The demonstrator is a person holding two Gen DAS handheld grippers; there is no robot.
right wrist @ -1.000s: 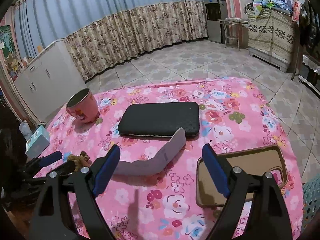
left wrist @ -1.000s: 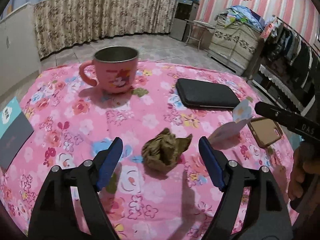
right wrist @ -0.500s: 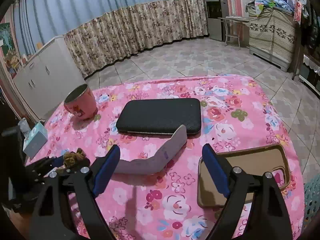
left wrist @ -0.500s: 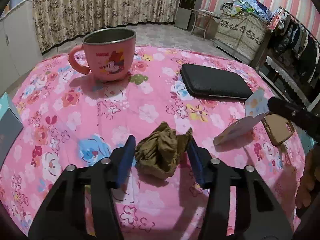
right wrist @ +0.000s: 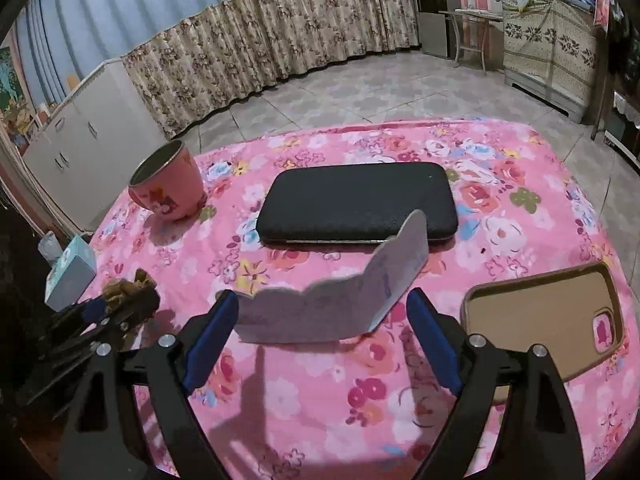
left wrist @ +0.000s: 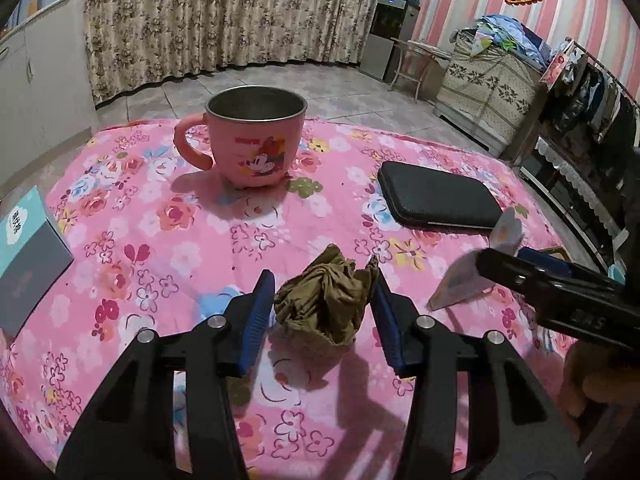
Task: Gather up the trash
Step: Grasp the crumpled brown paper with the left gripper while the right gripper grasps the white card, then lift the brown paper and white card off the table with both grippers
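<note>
Left wrist view: the left gripper (left wrist: pixel 322 308) has its blue pads (left wrist: pixel 256 322) closed in against both sides of the crumpled brown paper wad (left wrist: pixel 324 306), gripping it on the pink floral tablecloth (left wrist: pixel 168 240). The wad is lumpy, with no clear long axis; one peak points up and away. Beyond it stand a pink mug (left wrist: pixel 250 140), handle to the left, and a black case (left wrist: pixel 438 200) at right; a teal box (left wrist: pixel 28 256) lies at the left edge. In the right wrist view, the right gripper (right wrist: pixel 322 332) is wide apart, holding nothing, straddling a bent paper strip (right wrist: pixel 340 292). The strip's long axis runs left to right between the fingers, its right end curling upward toward the case. A tan phone case (right wrist: pixel 548 316) lies just right.
</note>
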